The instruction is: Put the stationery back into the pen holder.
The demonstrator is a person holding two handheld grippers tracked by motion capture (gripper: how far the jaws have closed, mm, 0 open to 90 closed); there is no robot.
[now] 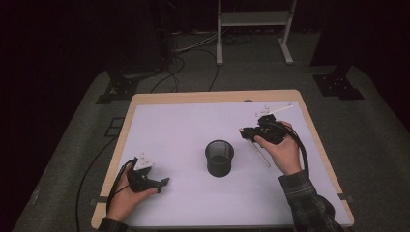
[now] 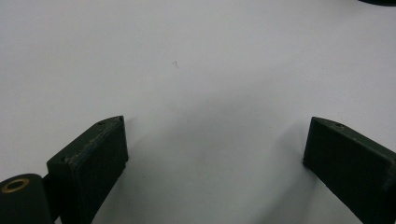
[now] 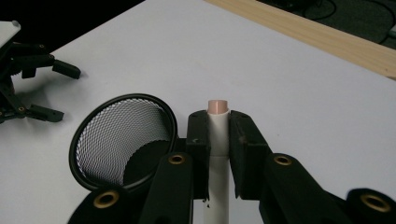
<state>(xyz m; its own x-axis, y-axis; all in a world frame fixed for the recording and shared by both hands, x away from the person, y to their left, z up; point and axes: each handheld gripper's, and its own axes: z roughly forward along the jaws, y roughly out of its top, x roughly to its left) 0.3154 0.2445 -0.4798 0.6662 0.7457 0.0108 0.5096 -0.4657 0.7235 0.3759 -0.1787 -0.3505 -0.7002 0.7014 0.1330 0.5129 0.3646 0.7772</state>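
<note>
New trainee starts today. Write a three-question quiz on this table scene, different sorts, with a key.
1. True or false: the right hand-held gripper is shut on a white pen.
2. Multiple choice: the black mesh cup stands A) upright on the table, B) tipped on its side, C) inside a drawer.
3. Fill in: the left hand-held gripper has its jaws ____, with nothing between them.

Key: 1 true; 2 A; 3 open
</note>
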